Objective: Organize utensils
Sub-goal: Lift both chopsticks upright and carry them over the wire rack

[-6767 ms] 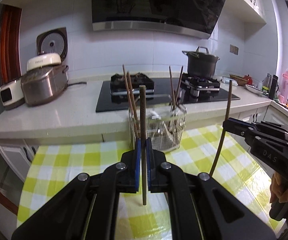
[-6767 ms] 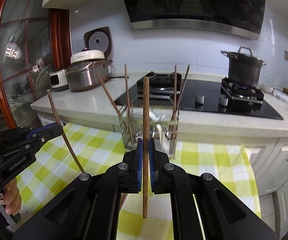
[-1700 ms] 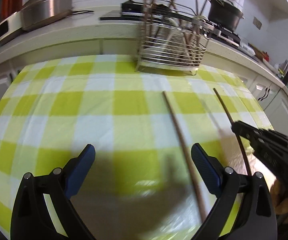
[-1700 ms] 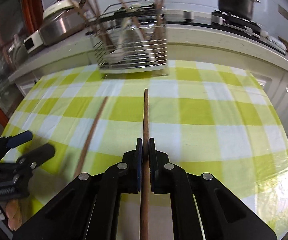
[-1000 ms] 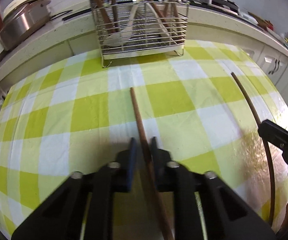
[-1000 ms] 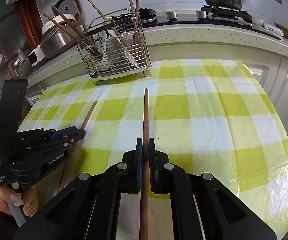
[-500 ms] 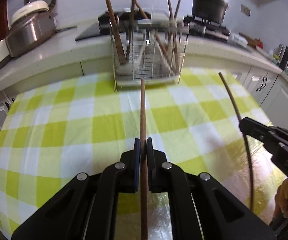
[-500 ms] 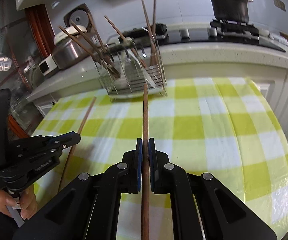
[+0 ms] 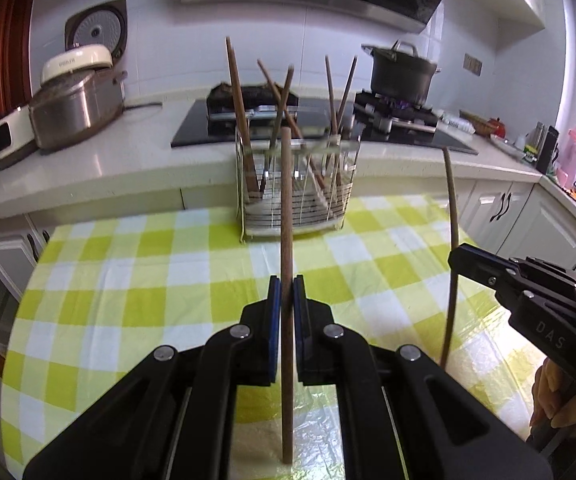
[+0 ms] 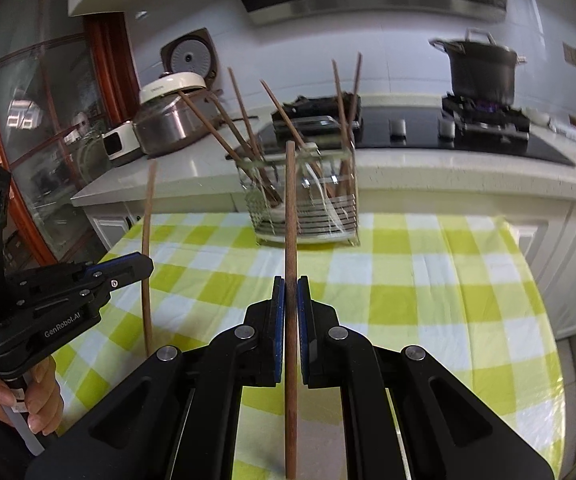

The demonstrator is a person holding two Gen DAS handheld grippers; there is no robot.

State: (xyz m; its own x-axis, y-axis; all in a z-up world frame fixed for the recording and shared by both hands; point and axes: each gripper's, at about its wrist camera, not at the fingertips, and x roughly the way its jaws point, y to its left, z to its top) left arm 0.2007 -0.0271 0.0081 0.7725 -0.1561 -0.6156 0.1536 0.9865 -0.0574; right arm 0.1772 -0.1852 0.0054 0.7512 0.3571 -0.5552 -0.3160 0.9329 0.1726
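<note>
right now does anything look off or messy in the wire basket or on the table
Nothing spilled or damaged. The chopsticks in the wire basket lean and cross at different angles rather than standing together.

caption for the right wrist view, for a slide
Right claw shut on a wooden chopstick, wire utensil rack ahead on the checked tablecloth; left claw holds another.

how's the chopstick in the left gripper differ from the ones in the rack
The held chopstick stands near upright, clamped mid-length in the left gripper; the rack chopsticks lean at mixed angles, loose. The held one hangs over the tablecloth; the others sit inside the rack. All are slim brown sticks.
</note>
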